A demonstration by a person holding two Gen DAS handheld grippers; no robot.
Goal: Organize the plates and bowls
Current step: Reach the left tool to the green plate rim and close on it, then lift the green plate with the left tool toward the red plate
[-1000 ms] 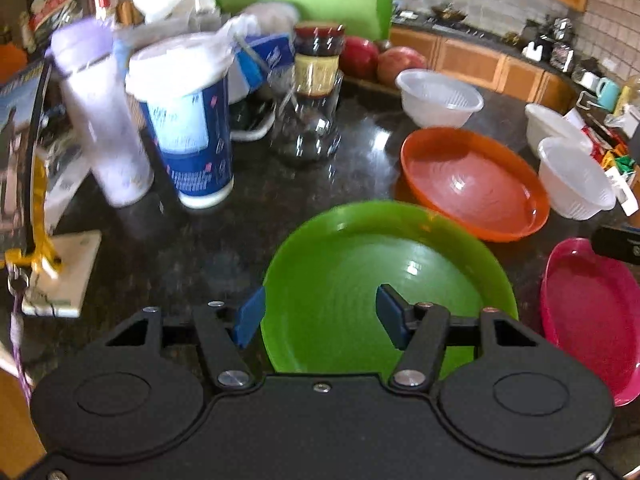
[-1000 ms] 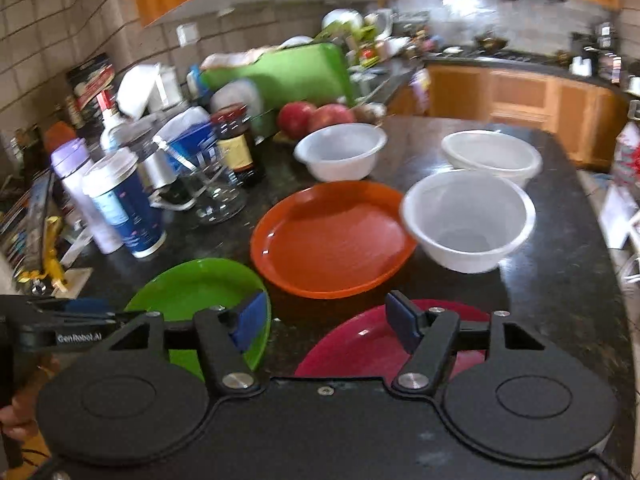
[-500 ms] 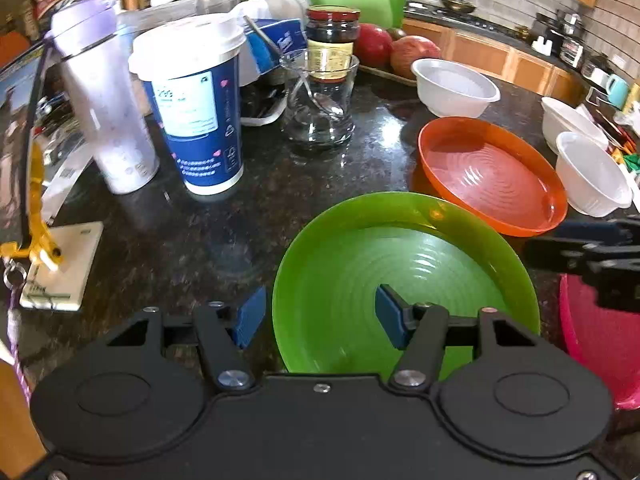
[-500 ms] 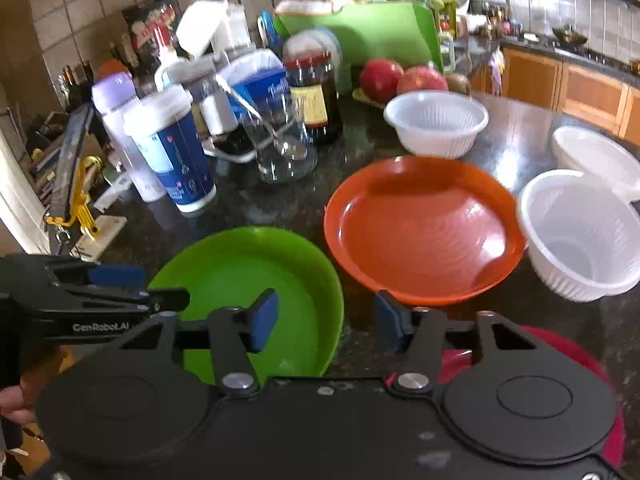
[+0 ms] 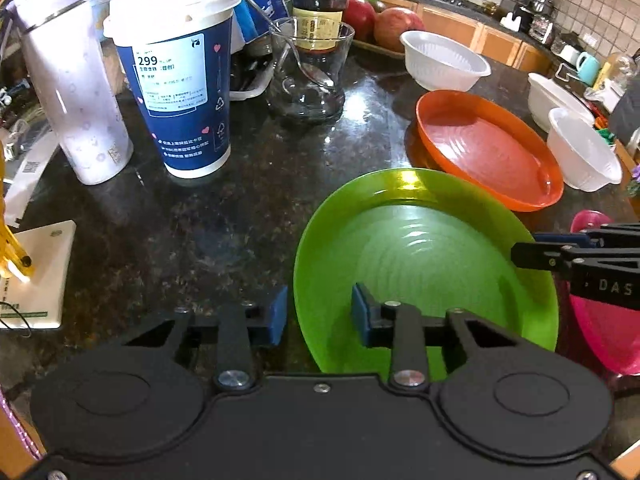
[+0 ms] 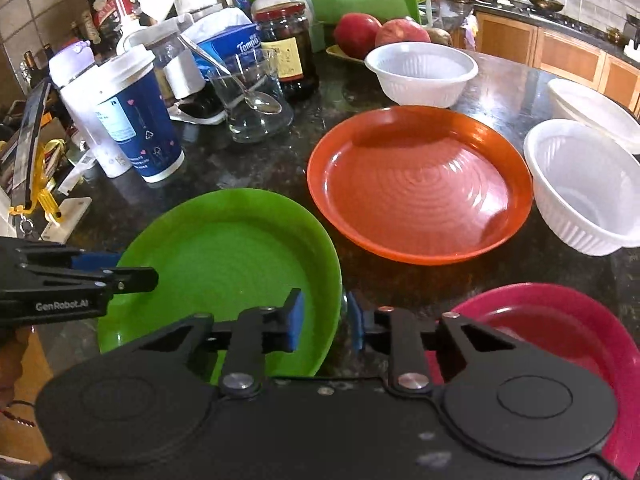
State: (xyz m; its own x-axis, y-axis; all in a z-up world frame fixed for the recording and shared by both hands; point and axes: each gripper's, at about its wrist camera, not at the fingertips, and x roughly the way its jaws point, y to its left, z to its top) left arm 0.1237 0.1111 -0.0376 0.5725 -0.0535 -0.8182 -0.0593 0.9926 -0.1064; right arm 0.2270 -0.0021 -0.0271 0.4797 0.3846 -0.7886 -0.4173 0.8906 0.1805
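A green plate (image 5: pixel 420 248) lies on the dark stone counter. Its left rim runs between the blue pads of my left gripper (image 5: pixel 318 314), whose jaws are closing, with a gap still showing on both sides. My right gripper (image 6: pixel 324 320) straddles the plate's right rim (image 6: pixel 336 280), jaws also closing and narrow, the pads not plainly pressing. Behind the green plate is an orange plate (image 6: pixel 420 184), and a pink plate (image 6: pixel 560 320) lies to its right. Three white bowls (image 6: pixel 424 68) (image 6: pixel 580 184) (image 6: pixel 592 108) stand at the back and right.
Left of the plates stand a blue paper cup (image 5: pixel 180 72), a white tumbler (image 5: pixel 68 80), a glass holding a spoon (image 5: pixel 308 76) and a dark jar (image 5: pixel 320 4). Apples (image 5: pixel 396 24) sit at the back. A white card (image 5: pixel 40 272) lies near the left edge.
Both grippers have come down and in onto opposite rims of the green plate, and both pairs of jaws have narrowed around those rims.
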